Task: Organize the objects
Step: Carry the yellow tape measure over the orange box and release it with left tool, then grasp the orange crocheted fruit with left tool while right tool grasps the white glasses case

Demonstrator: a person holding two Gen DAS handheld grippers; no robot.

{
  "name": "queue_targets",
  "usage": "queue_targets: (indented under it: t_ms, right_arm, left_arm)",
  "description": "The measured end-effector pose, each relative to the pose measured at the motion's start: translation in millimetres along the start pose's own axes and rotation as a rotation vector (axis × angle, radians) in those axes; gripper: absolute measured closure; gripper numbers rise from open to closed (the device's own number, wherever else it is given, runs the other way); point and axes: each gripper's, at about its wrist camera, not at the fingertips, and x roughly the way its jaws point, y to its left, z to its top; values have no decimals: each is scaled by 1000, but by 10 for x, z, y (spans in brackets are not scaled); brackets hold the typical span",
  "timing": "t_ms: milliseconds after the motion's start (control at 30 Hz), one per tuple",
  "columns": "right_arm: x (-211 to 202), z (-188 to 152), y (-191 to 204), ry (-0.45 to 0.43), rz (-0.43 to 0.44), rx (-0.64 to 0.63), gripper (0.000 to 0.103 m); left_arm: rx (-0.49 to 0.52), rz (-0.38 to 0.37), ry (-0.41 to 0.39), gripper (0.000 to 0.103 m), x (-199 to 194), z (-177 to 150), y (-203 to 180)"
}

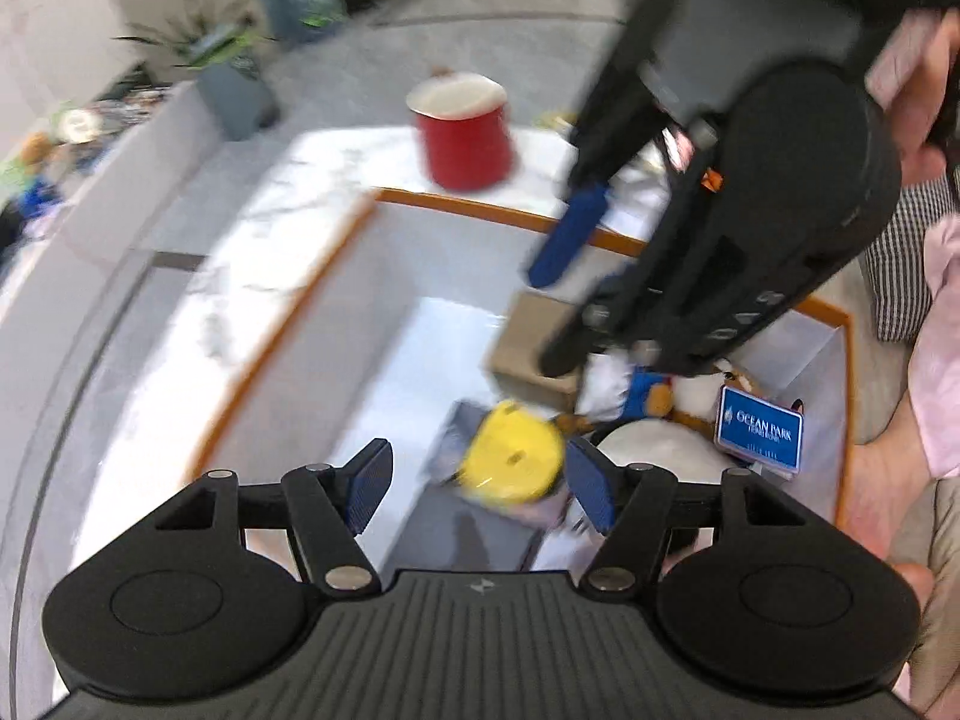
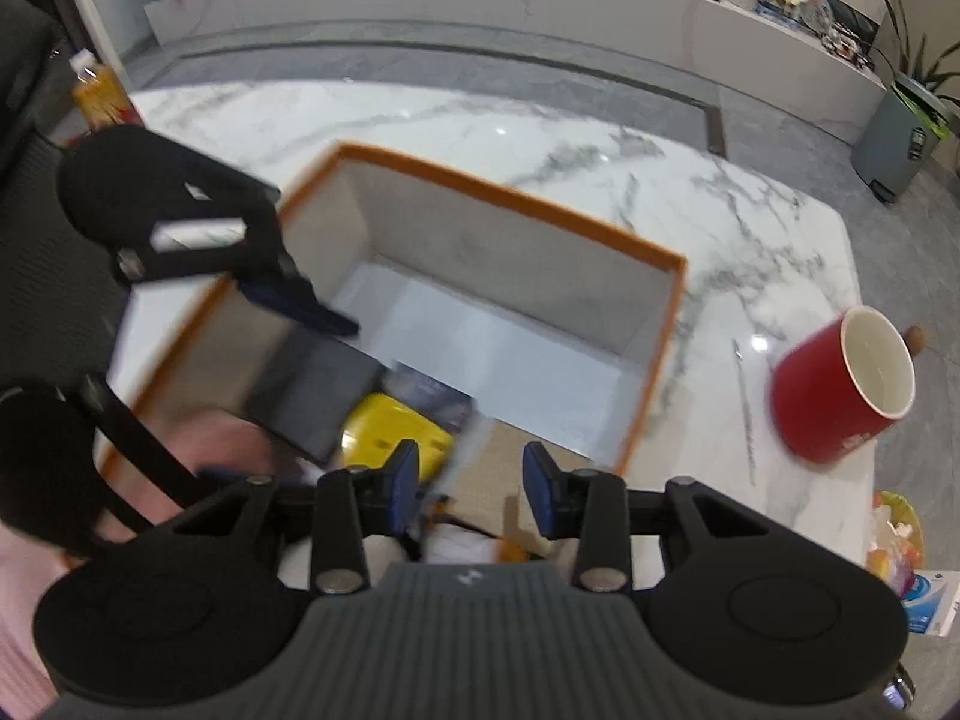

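An open box with an orange rim [image 1: 480, 211] [image 2: 510, 195] stands on the marble table. Inside lie a yellow round item [image 1: 516, 462] [image 2: 390, 426], a small brown carton [image 1: 528, 336], a plush toy [image 1: 648, 396] with a blue "Ocean Park" card [image 1: 759, 429], and a dark grey flat pack [image 2: 318, 396]. My left gripper [image 1: 478, 489] [image 2: 300, 303] hangs open above the yellow item, nothing between its pads. My right gripper [image 2: 472, 489] [image 1: 546, 318] reaches into the box over the carton and plush, jaws apart, pressing on nothing.
A red mug [image 1: 465, 138] [image 2: 840, 390] stands on the table outside the box. A person's hand [image 2: 228, 450] and pink sleeve are at the box's near side. A grey bin [image 2: 900, 138] and plants stand on the floor beyond; clutter lines the far ledge.
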Motion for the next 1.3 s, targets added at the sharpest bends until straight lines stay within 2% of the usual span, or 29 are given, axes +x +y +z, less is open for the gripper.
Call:
queue_targets:
  t_ms: [133, 267, 333, 400, 500, 700, 800, 900, 1067, 1200, 1300]
  right_arm:
    - [-210, 149, 339, -50, 72, -57, 62]
    - [-319, 358, 823, -94, 115, -180, 62]
    - [-323, 468, 1055, -103, 123, -257, 61]
    - [-282, 566, 1287, -107, 132, -332, 52]
    - [-88, 686, 1594, -72, 132, -434, 51]
    - [596, 899, 2054, 57, 102, -636, 51]
    - [879, 998, 2192, 106, 81, -748, 50]
    - [1160, 1102, 2276, 156, 58, -813, 48]
    - [1550, 1254, 2299, 209, 41, -879, 39]
    - [1753, 1390, 2290, 254, 46, -871, 37]
    - [1903, 1450, 2310, 285, 56, -863, 30]
  left_arm:
    - [-71, 117, -2, 27, -573, -355, 209]
    - [-167, 202, 24, 27, -946, -765, 476]
    - [-223, 249, 44, 27, -1041, -977, 600]
    - [-294, 304, 74, 27, -1084, -1239, 706]
    - [-400, 338, 102, 27, -1053, -1613, 865]
    - [-535, 345, 172, 27, -816, -2316, 1139]
    - [-611, 344, 195, 27, -763, -2524, 1297]
    - [-678, 337, 204, 27, -706, -2662, 1420]
    - [-719, 316, 228, 27, -546, -2864, 1457]
    - [-727, 301, 226, 27, -427, -2875, 1485]
    - [-728, 286, 229, 27, -394, -2873, 1499]
